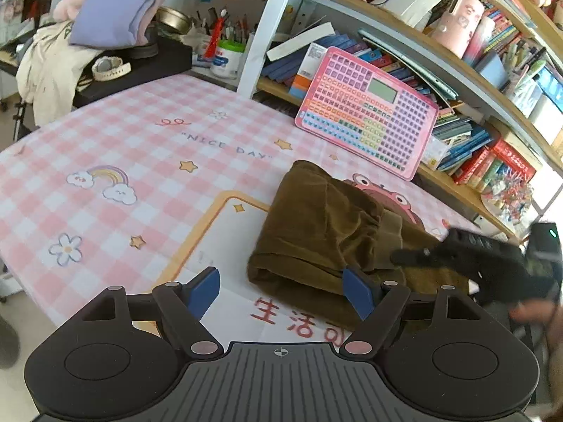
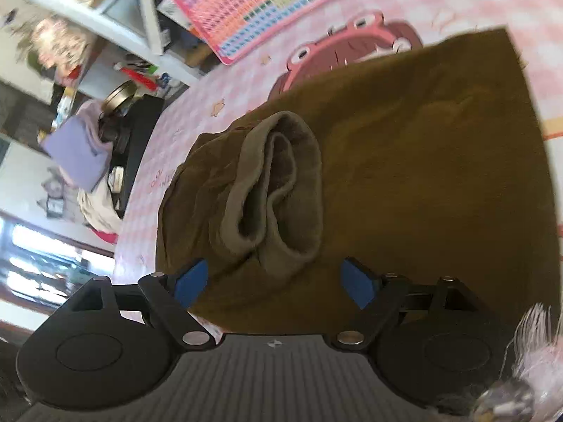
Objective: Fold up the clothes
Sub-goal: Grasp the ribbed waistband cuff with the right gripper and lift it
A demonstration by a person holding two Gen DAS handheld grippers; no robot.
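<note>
A brown corduroy garment (image 1: 323, 232) lies folded over on the pink checked tablecloth (image 1: 116, 147). My left gripper (image 1: 281, 292) is open and empty, low over the cloth at the garment's near left corner, its right finger (image 1: 357, 290) at the fabric's edge. My right gripper (image 2: 274, 283) is open just above the garment (image 2: 404, 161), with the grey-green ribbed cuff (image 2: 278, 190) between and ahead of the fingers. It shows in the left wrist view (image 1: 415, 258) reaching in from the right over the garment.
A pink keyboard toy (image 1: 366, 110) leans against a bookshelf (image 1: 457, 70) behind the garment. At the far left are a folded purple cloth (image 1: 112, 7), a cream garment (image 1: 49, 66) and a pen pot (image 1: 227, 56).
</note>
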